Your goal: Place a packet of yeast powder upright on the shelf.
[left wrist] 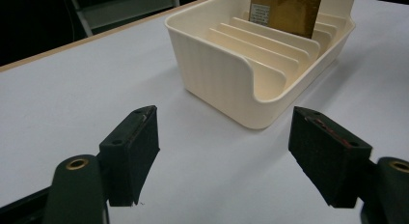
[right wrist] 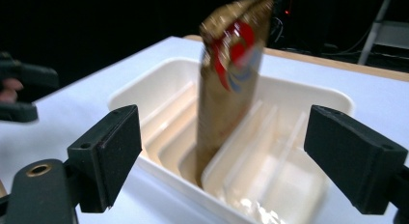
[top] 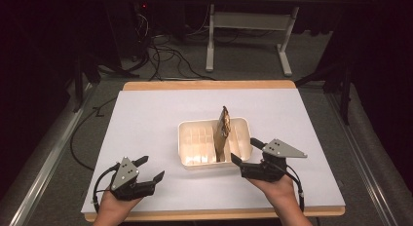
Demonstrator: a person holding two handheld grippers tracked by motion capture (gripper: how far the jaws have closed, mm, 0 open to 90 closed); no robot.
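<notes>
A cream slotted bin [top: 192, 138] [left wrist: 226, 74] [right wrist: 159, 96] stands in the middle of the white table. A gold packet [top: 223, 131] [left wrist: 287, 11] [right wrist: 229, 79] with a red and blue mark stands upright in one of its middle slots, rising above the rim. My right gripper [top: 246, 151] [right wrist: 234, 161] is open just in front of the bin's near right corner, its jaws spread wide and facing the packet, nothing between them. My left gripper [top: 150, 168] [left wrist: 231, 154] is open over bare table to the bin's near left, apart from it.
The white tabletop [top: 146, 119] has a wooden edge [top: 209, 84] at the far side. Beyond it are a metal table frame [top: 246, 21] and loose cables [top: 165, 55] on the grey floor. The other hand's gripper [right wrist: 19, 91] shows at the left of the right gripper view.
</notes>
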